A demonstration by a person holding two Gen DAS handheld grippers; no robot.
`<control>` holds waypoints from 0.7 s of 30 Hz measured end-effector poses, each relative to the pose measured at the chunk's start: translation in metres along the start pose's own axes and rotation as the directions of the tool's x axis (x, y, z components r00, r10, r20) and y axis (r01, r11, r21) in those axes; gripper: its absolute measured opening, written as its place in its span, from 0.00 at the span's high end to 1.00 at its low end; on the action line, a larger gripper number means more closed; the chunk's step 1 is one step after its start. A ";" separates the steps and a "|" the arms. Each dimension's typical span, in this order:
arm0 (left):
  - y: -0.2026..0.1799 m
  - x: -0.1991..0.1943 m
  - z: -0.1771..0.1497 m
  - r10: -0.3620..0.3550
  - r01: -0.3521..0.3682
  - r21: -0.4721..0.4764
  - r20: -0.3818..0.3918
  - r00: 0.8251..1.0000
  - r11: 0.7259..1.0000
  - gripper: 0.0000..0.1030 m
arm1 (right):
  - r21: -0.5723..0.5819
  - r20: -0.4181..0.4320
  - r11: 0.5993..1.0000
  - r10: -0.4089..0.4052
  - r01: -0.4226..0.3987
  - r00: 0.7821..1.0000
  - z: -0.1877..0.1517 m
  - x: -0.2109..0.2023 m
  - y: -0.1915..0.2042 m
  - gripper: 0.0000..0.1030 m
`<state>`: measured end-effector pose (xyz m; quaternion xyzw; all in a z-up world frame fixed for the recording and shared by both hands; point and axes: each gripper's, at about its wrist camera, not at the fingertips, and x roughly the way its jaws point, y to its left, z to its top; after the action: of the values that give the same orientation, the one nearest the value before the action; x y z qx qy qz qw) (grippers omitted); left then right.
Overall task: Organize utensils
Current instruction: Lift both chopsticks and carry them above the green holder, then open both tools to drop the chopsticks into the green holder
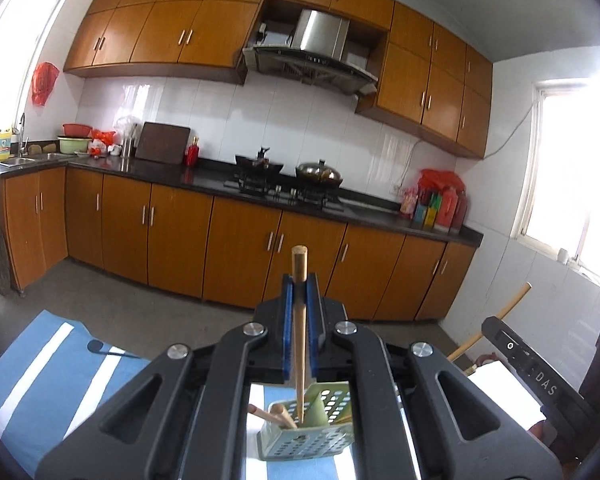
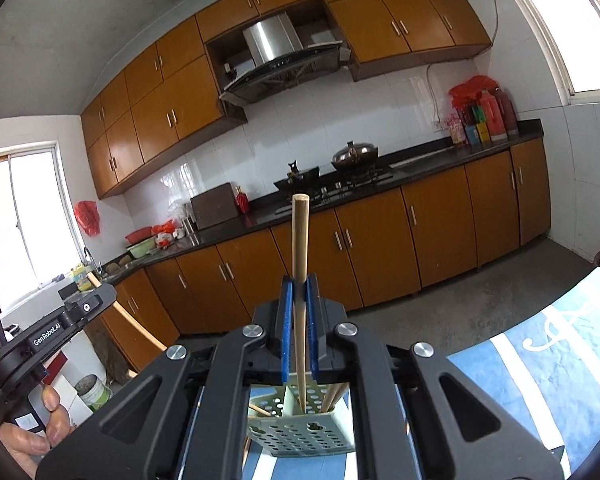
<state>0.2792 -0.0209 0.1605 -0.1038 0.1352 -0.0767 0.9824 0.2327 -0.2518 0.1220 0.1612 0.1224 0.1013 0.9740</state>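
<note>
My left gripper (image 1: 299,286) is shut on a wooden chopstick (image 1: 299,320), held upright with its thin tip down over a green perforated utensil holder (image 1: 308,436). Other wooden chopsticks (image 1: 276,416) stand in that holder. My right gripper (image 2: 299,286) is shut on another wooden chopstick (image 2: 300,280), its tip pointing down into the same green holder (image 2: 300,432), which holds more chopsticks (image 2: 334,396). The right gripper's body and its chopstick also show in the left wrist view (image 1: 488,320); the left gripper's body shows in the right wrist view (image 2: 52,332).
The holder stands on a blue and white striped cloth (image 1: 40,380). A dark spoon (image 1: 100,348) lies on the cloth at the left. Kitchen cabinets (image 1: 180,240), a stove with pots (image 1: 292,176) and the grey floor lie beyond.
</note>
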 end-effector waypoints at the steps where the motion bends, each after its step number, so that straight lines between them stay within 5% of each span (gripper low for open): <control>1: 0.000 0.003 -0.002 -0.003 0.003 0.000 -0.015 1.000 1.000 0.93 | 0.000 -0.012 1.000 -0.001 0.001 1.000 -0.002 0.001 0.000 0.93; 7: 0.008 -0.004 -0.003 0.010 -0.010 -0.003 -0.026 1.000 1.000 0.90 | 0.008 -0.024 1.000 -0.018 0.018 1.000 -0.002 -0.005 -0.004 0.92; 11: 0.013 -0.015 0.003 0.019 -0.019 -0.010 -0.009 1.000 1.000 0.86 | -0.004 0.010 0.999 -0.046 0.046 0.999 0.003 -0.025 -0.006 0.74; 15: 0.021 -0.040 0.005 0.029 -0.029 -0.012 0.009 1.000 1.000 0.83 | -0.020 0.016 0.995 -0.097 0.098 0.995 0.002 -0.048 -0.014 0.74; 21: 0.056 -0.078 -0.023 0.090 -0.090 -0.006 -0.036 0.995 0.996 0.75 | 0.011 -0.144 0.973 -0.226 0.230 0.963 -0.038 -0.055 -0.060 0.74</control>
<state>0.2057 0.0433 0.1456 -0.1002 0.1577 -0.0338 0.9818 0.1796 -0.3093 0.0785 0.1519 0.2104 -0.0019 0.9657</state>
